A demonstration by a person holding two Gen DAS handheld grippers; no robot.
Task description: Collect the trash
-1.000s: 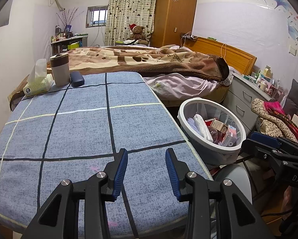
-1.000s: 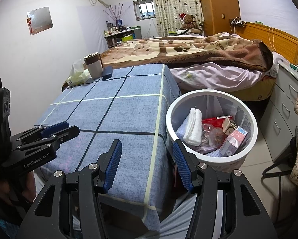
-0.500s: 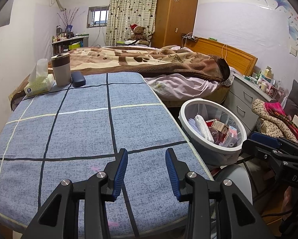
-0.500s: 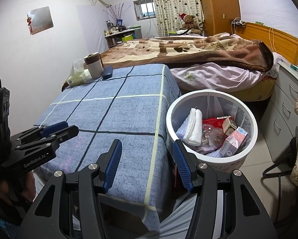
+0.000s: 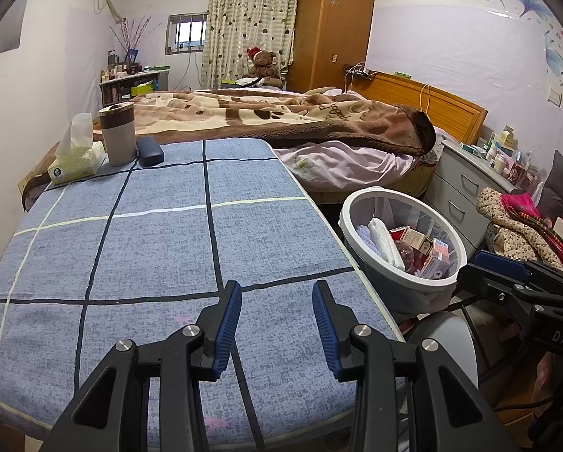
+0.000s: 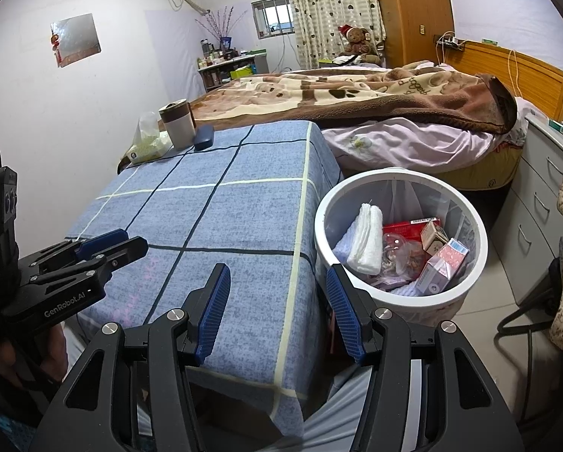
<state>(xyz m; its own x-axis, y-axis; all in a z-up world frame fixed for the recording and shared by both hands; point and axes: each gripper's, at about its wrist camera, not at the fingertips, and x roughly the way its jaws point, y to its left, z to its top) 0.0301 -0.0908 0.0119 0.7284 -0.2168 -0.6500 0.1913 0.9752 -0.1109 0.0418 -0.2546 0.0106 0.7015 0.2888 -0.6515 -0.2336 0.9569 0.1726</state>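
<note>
From the left wrist view, the left tool (image 5: pixel 277 303) hung over the near end of the worktop (image 5: pixel 161 233), which was covered in a blue cloth crossed by dark and pale lines. Its blue-padded jaws stood spread with nothing between them. At 10 o'clock, on the far corner, sat a pale yellow tissue pack (image 5: pixel 76 158) with a sheet pulled up, a grey and brown lidded tumbler (image 5: pixel 117 133) just beside it, and a dark blue oblong case (image 5: pixel 149 151) touching the tumbler's base. At 3 o'clock, beside the worktop's edge, stood a round white plastic waste bin (image 5: pixel 360 203) lined with a clear bag. It held a folded white cloth (image 5: pixel 385 241), a red packet and small cartons whose print was too small to read. The right tool (image 5: pixel 507 275) entered at 4 o'clock, its black body lettered "DAS".

From the right wrist view, the right tool (image 6: pixel 277 286) hung above the worktop's (image 6: pixel 244 207) near corner and the waste bin's (image 6: pixel 330 196) rim, jaws spread and empty. The bin sat at 2 o'clock, with the white cloth (image 6: pixel 366 239), a red packet (image 6: pixel 406 229) and a pink and white carton (image 6: pixel 445 263) inside. At 9 o'clock a hand held the left tool (image 6: pixel 108 243), marked "GenRobot.AI". The tumbler (image 6: pixel 178 124), tissue pack (image 6: pixel 147 148) and case (image 6: pixel 204 137) stood at 11 o'clock.
</note>
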